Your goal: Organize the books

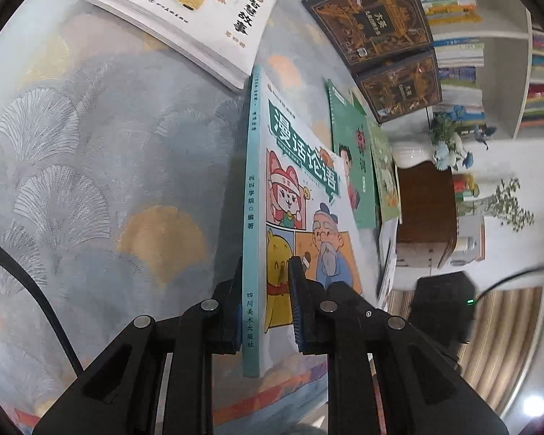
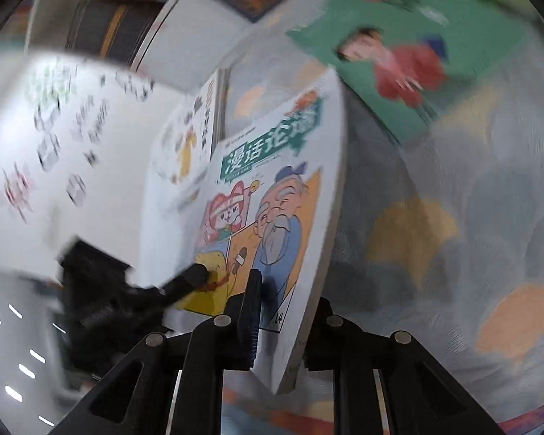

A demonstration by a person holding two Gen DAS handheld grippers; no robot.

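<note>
A comic book [image 1: 301, 166] with a teal spine and a cartoon cover stands on its edge above the patterned cloth [image 1: 90, 152]. My left gripper [image 1: 266, 279] is shut on it near the spine, one finger on each cover. In the right wrist view, the same comic book [image 2: 272, 188] sits between the fingers of my right gripper [image 2: 286, 297], which is shut on its page edge. There, the left gripper's fingers [image 2: 188, 279] press on the cover from the left. That view is blurred.
A thick white book [image 1: 199, 11] lies at the back of the cloth. Two dark ornate books [image 1: 373, 18] and green books [image 1: 351, 159] lie to the right. A bookshelf [image 1: 453, 0], a brown cabinet [image 1: 424, 214] and a black device [image 1: 442, 304] stand beyond the cloth's right edge.
</note>
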